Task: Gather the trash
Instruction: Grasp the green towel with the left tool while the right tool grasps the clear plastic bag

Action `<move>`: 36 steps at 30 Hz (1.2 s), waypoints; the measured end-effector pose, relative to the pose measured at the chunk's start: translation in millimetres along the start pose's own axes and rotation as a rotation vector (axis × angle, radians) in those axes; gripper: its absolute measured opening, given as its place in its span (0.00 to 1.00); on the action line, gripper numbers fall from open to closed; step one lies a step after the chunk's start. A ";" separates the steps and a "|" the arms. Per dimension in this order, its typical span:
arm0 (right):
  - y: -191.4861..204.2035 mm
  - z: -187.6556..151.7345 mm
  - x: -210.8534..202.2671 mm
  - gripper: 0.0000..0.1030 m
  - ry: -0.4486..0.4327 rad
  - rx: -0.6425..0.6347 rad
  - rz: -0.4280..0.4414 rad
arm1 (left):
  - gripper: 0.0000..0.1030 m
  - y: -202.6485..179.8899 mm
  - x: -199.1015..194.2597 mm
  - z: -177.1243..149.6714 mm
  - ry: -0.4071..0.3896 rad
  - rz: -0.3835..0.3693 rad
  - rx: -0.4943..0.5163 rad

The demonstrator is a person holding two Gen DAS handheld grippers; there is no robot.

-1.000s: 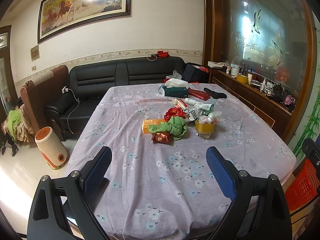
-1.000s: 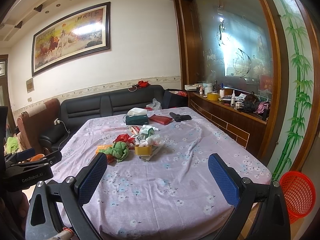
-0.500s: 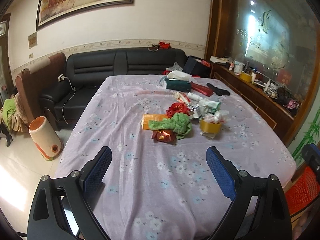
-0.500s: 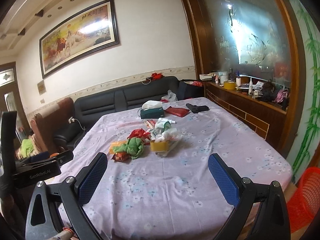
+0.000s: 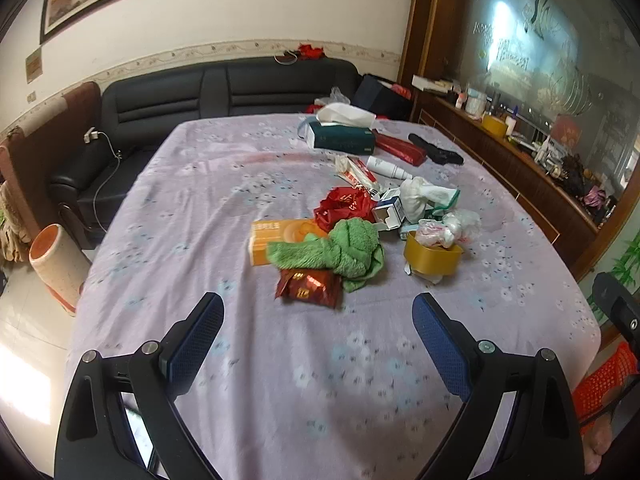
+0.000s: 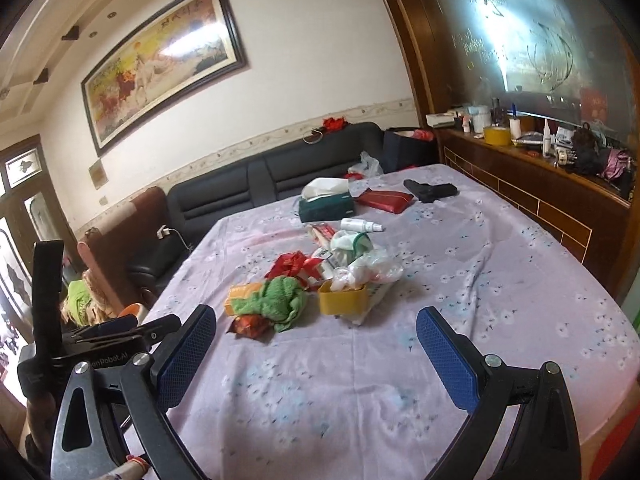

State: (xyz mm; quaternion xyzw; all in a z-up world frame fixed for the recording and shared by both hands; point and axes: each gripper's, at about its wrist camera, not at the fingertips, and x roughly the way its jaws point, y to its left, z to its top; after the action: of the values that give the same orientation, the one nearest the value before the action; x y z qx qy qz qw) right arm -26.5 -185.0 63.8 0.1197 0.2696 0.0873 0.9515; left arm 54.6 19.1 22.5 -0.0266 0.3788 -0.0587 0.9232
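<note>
A heap of trash lies mid-table on the lilac flowered cloth: a dark red snack wrapper, a green rag, an orange box, a crumpled red bag, a yellow tape roll with crumpled plastic on it, small cartons and white tissue. The same heap shows in the right wrist view, with the rag and the tape roll. My left gripper is open and empty above the near table, short of the wrapper. My right gripper is open and empty, near the table's front.
A green tissue box, a red pouch, a white bottle and a black object lie farther back. A red mesh basket stands at the table's right corner. A black sofa lies behind, a wooden sideboard to the right.
Both grippers have moved forward and lower toward the heap, which now looks larger. Both jaws stay open. Nothing on the table has moved.
</note>
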 end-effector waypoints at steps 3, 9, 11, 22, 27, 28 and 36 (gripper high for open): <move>-12.3 8.6 23.5 0.98 0.021 0.025 0.006 | 0.91 -3.2 27.9 11.9 0.037 -0.019 0.002; -34.9 28.6 84.7 0.94 0.067 0.064 0.026 | 0.91 -7.0 87.8 32.0 0.098 -0.020 0.025; -42.0 33.4 108.5 0.92 0.090 0.077 0.020 | 0.91 -11.6 104.6 37.1 0.121 -0.002 0.049; -84.7 35.6 209.4 0.74 0.234 0.193 0.000 | 0.50 -33.1 169.5 45.6 0.215 0.015 0.116; -87.4 30.9 227.5 0.40 0.265 0.186 0.006 | 0.34 -36.2 157.3 41.8 0.170 0.012 0.127; -88.8 29.7 226.4 0.38 0.264 0.197 0.021 | 0.32 -34.7 153.4 41.5 0.160 0.009 0.116; -79.4 47.2 151.0 0.32 0.093 0.193 0.077 | 0.29 -26.1 78.8 43.6 -0.008 0.003 0.060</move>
State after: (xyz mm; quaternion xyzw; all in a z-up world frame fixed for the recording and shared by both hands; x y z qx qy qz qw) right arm 133.5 -234.6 6.7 0.2169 0.3157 0.1031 0.9180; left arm 138.6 -16.7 1.1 0.0014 0.3731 -0.0686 0.9253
